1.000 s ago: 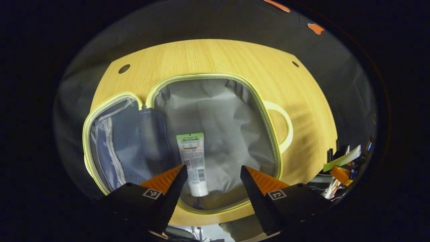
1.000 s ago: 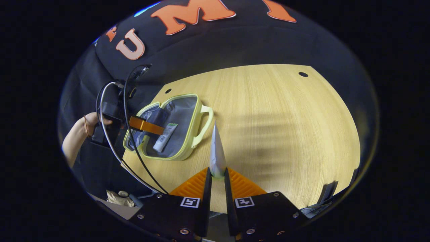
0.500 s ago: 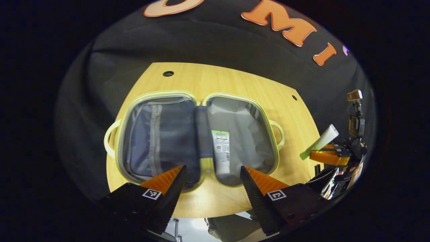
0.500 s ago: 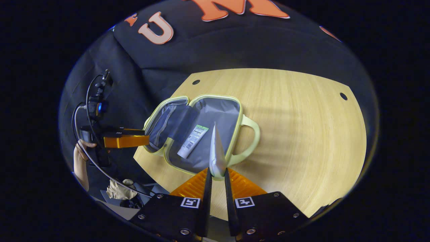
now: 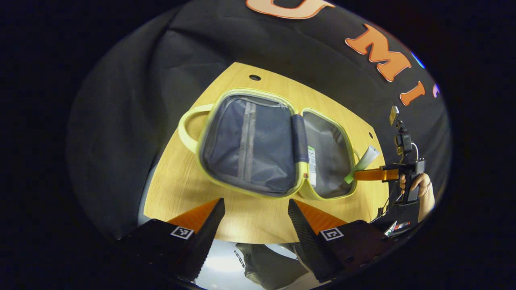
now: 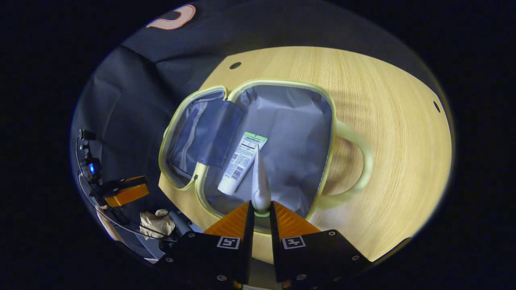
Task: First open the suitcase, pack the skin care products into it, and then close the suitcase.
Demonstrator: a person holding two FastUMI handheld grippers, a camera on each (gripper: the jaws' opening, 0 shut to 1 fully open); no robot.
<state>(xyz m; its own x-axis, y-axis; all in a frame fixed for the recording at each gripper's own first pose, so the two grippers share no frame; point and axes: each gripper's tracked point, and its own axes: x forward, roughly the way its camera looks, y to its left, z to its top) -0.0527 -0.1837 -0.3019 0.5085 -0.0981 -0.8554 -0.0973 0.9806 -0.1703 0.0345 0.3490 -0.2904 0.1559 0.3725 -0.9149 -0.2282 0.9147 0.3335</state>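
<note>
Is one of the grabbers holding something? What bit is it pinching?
Yes. The right gripper pinches a white tube by its bottom end, over the open suitcase. The left gripper is open and holds nothing.

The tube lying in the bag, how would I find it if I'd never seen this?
Find the wooden table and the open yellow-edged suitcase on it. On the grey lining of the half beside the near handle lies a white tube, flat. Its green end and printed label set it apart from the second tube, pinched in the right gripper.
</note>
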